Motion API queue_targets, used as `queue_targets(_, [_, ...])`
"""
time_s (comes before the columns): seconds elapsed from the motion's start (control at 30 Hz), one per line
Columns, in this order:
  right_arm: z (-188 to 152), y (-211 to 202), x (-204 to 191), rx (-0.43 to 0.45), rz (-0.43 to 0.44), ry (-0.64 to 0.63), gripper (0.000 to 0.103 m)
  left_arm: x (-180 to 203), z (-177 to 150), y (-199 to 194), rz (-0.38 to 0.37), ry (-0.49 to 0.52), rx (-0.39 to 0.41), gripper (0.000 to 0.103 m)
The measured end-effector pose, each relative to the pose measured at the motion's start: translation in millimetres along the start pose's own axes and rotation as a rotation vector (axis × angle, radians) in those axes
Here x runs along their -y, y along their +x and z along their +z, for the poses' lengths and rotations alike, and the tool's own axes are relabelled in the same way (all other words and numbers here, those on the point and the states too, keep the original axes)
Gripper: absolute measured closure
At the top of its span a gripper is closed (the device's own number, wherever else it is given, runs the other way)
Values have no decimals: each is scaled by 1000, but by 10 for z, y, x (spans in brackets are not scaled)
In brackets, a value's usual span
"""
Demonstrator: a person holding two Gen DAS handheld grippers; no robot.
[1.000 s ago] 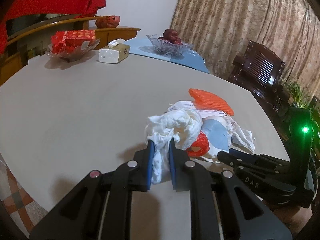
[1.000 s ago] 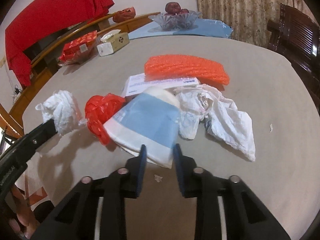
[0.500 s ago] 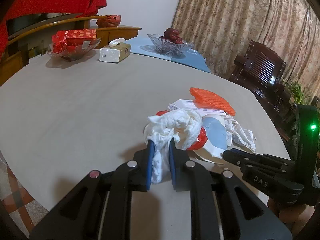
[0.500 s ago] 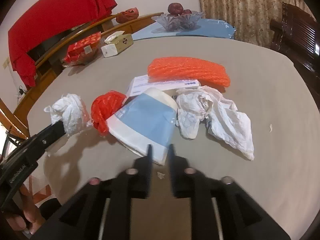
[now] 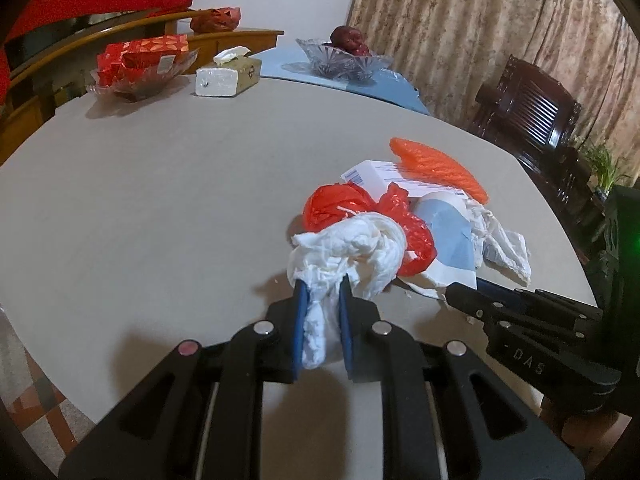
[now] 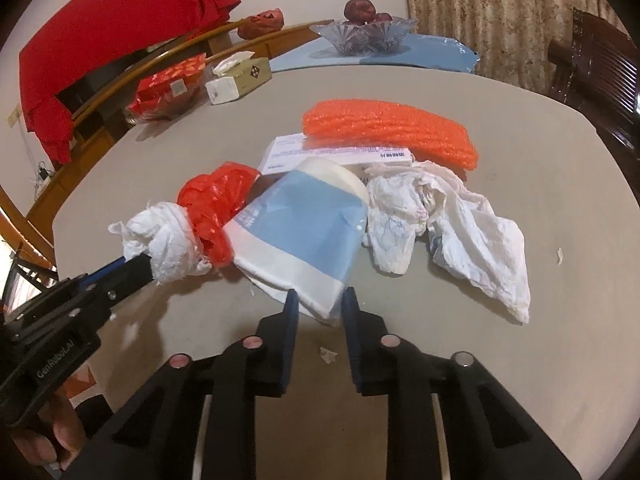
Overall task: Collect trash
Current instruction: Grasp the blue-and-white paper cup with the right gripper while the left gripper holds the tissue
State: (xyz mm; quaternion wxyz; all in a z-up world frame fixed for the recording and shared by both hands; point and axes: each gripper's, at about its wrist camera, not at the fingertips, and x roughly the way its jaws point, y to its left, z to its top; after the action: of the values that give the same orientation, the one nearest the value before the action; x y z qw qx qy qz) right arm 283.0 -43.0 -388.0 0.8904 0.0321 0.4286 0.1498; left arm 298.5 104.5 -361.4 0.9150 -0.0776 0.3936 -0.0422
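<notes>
Left gripper (image 5: 322,296): fingers pressed onto a crumpled white tissue wad (image 5: 352,252), which bulges out past the blue pads and trails down between them.
Tissue wad position: at the near-left edge of the trash pile, touching the red plastic bag (image 5: 404,224); whether it rests on the table or is held just above it cannot be told.
Right gripper (image 6: 318,306): fingers narrowly parted, one on each side of the near corner of the blue-and-white paper cup (image 6: 300,236); whether the pads actually squeeze it cannot be told.
Paper cup: lying flattened on its side, rim pointing away, between the red bag and the crumpled white napkins (image 6: 444,224).
Orange foam net (image 6: 392,132): at the far side of the pile, lying partly over a white printed carton (image 6: 296,152).
Scraps: a small paper scrap (image 6: 328,354) lies on the table between the right gripper's fingers; another bit (image 6: 560,255) sits apart to the right.
Table (image 5: 160,184): round, beige, carrying the whole pile near its right front.
Far edge: a tissue box (image 5: 228,76), a glass dish of red packets (image 5: 140,68) and a cut-glass fruit bowl (image 5: 344,60) on a blue mat (image 5: 384,88).
Background: red cloth (image 6: 112,40), patterned curtain (image 5: 480,32), dark wooden chair (image 5: 528,108).
</notes>
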Motion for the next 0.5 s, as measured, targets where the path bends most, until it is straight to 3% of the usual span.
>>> queue_targets(0.2, [18, -115, -60, 32, 20, -27, 99, -1, -13, -42, -1, -4, 12, 89])
queue_targets(0.5, [47, -454, -38, 72, 27, -25, 99, 93, -6, -270, 10, 17, 57, 89])
